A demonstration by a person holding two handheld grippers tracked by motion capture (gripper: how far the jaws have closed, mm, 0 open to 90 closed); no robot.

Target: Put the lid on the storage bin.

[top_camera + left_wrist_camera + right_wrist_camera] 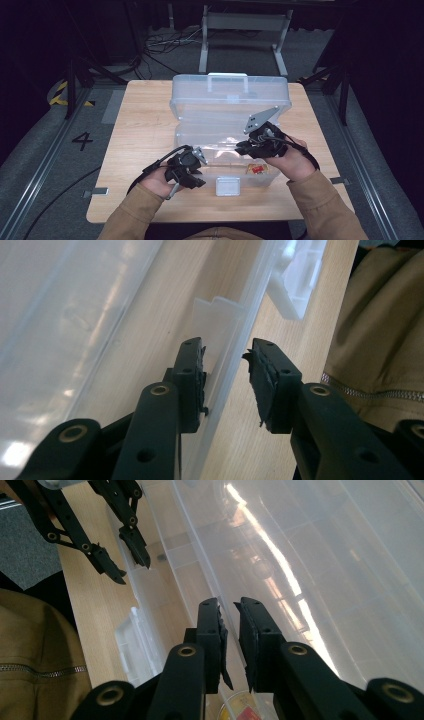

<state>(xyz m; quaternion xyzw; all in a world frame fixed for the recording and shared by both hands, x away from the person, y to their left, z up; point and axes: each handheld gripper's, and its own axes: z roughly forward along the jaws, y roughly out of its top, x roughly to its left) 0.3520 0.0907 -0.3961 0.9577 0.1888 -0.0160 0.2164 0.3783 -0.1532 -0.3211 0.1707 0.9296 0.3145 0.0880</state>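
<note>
A clear plastic storage box [227,107] sits open at the centre of the wooden table [135,125], its lid raised toward 12 o'clock with the handle on top. The left gripper [227,367] is at the box's front wall near 7 o'clock; its jaws straddle that thin wall with gaps on both sides, pads not pressing. The right gripper [229,630] hovers over the box's front part at about 4 o'clock, jaws narrowly apart with nothing between them. A small packet with a red label [257,169] lies inside the box at 5 o'clock. The front latch [228,186] hangs at 6 o'clock.
</note>
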